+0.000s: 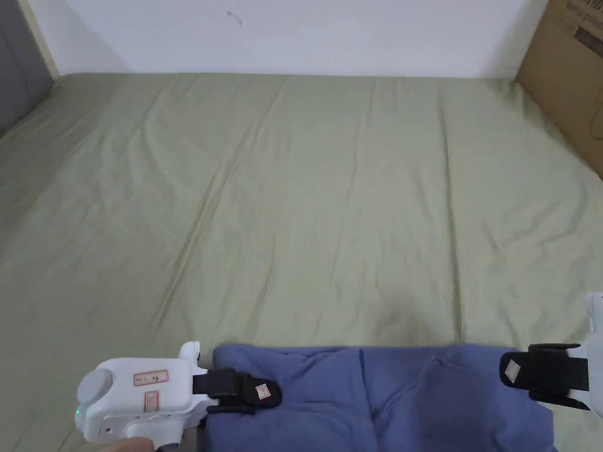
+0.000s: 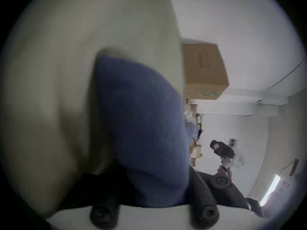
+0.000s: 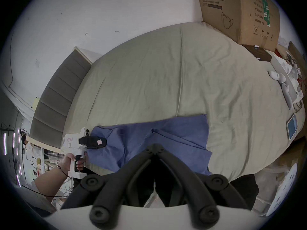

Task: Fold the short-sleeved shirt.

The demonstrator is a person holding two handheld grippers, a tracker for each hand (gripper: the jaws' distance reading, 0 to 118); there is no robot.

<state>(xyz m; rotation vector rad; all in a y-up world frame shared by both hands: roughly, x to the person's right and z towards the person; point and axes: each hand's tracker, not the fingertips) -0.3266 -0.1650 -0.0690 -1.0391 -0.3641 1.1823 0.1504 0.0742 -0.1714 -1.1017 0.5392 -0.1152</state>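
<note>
left gripper [image 1: 259,393] at seven o'clock grips the blue shirt [image 1: 377,400] lying at the bed's [image 1: 306,206] near edge, six o'clock. right gripper [image 1: 511,371] at four o'clock looks closed, empty, beside the shirt. likely mid-fold; next needs a right-side grasp.

Green bedsheet [image 1: 306,194] (creased), white wall [image 1: 294,35]

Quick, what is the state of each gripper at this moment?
Left gripper: over the left edge of the blue shirt; open or shut cannot be told.
Right gripper: shut, jaw tips together, above the shirt, holding nothing visible.
</note>
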